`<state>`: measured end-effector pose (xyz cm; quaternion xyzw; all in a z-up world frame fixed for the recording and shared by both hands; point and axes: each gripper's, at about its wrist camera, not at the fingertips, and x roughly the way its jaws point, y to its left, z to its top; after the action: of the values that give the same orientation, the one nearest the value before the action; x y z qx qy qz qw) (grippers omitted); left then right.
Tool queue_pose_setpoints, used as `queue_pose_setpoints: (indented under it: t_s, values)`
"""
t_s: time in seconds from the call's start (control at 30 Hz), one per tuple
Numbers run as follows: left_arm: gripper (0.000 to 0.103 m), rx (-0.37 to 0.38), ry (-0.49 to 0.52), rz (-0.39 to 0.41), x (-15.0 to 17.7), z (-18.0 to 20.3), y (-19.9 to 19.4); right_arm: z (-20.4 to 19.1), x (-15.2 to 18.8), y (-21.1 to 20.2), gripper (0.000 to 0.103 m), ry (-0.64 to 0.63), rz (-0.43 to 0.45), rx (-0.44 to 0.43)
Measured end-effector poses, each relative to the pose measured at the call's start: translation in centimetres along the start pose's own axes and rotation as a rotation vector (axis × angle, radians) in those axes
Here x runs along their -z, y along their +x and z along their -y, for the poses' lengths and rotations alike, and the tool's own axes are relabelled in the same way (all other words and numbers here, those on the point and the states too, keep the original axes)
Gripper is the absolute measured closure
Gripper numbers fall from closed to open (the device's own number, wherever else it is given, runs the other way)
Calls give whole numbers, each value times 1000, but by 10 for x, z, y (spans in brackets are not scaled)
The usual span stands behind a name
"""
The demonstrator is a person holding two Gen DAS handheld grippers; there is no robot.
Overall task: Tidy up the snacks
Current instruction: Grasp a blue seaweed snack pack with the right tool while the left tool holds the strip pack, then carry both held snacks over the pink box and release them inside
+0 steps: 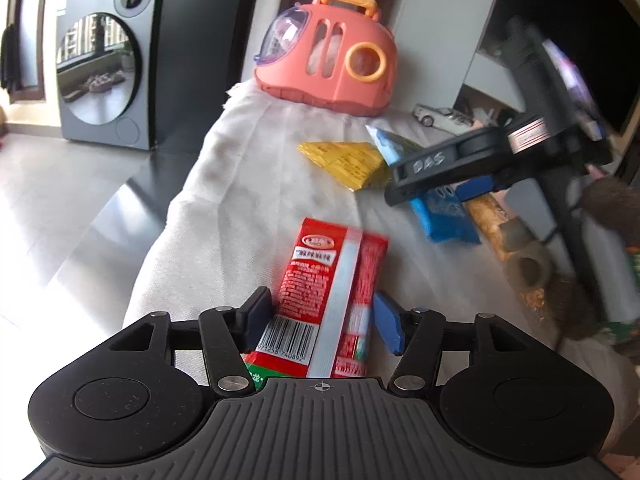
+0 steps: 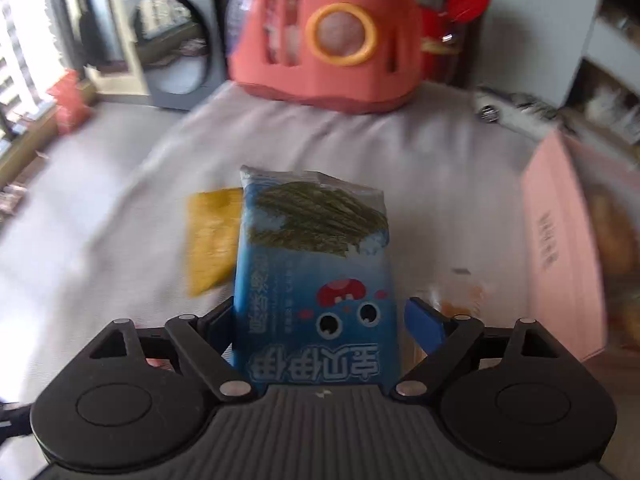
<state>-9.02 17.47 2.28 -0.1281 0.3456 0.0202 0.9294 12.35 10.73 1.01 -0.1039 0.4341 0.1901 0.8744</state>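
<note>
A red snack packet (image 1: 324, 272) lies lengthwise on the white cloth (image 1: 240, 184), its barcode end between the fingers of my left gripper (image 1: 320, 312). The jaws stand on either side of it without visibly squeezing it. A blue seaweed packet (image 2: 316, 264) sits between the fingers of my right gripper (image 2: 320, 316); the left pad is at its edge, while the right pad (image 2: 424, 324) stands clearly apart from it. From the left wrist view, the right gripper (image 1: 460, 196) hovers over that blue packet (image 1: 444, 216). A yellow packet (image 1: 348, 160) lies just beyond it.
A pink pet carrier (image 1: 332, 52) stands at the far end of the cloth. A pink box (image 2: 560, 256) rises at the right. A tan-wrapped snack (image 1: 492, 216) lies beside the blue packet. A toy car (image 1: 436, 116) and shelves are behind; a washing machine (image 1: 104, 60) stands on the floor at left.
</note>
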Motion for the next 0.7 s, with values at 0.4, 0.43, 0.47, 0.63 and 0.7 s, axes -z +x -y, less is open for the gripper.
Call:
queue_pose_setpoints:
  t_s: [0.4,0.43,0.47,0.63,0.7]
  values:
    - [43,80,-29,39,8,-13,-3,8,6,-13,35,-37,20,-156]
    - [49,74,-42,45,8,-14,-3,8,9,-22,47,-56,33,-166]
    - [57,56,-55,48,8,-15,-4,8,12,-31,57,-73,43,-175]
    - [59,85,-67,29,10,-12,-9,14,37,-66,65,-126,36,-213]
    - [59,63,-31,23,12,-3,-9,18,51,-71,64,-134,-9,-272]
